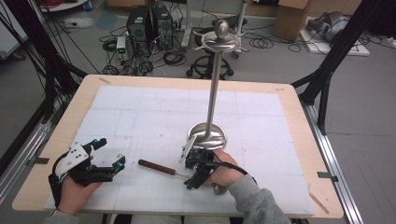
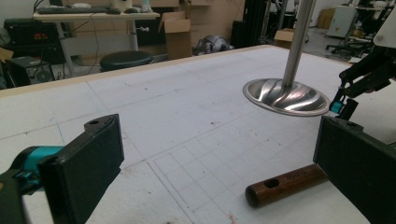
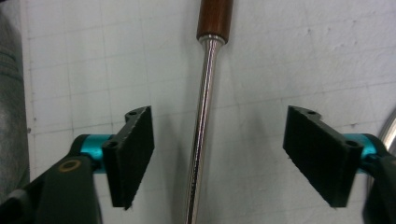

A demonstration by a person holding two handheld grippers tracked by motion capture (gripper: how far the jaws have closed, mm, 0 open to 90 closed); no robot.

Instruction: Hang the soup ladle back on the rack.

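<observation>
While I watch from the high view, my right gripper point(image 1: 192, 173) sits low over the white gridded mat point(image 1: 140, 116), just in front of the round base of the tall metal stand point(image 1: 208, 135). Its jaws are spread wide with nothing between the pads but air and the tool below. In the right gripper view, the tool's thin metal shaft point(image 3: 201, 135) runs straight up the gap between the two black jaws, touching neither, and meets the brown wooden handle point(image 3: 215, 18) at the top edge.

That tool lies flat on the mat between my two hands, with its wooden handle pointing toward my left gripper point(image 1: 112, 163) and its shaft leading under the right one. My left gripper rests near the front left of the table point(image 1: 60, 126), well apart from the stand, and its jaws are parted too, holding nothing. In the left gripper view, the handle's end, with a small hole in it, lies just beside the right-hand jaw; I think it is clear of the pad, though the jaw hides part of it.
</observation>
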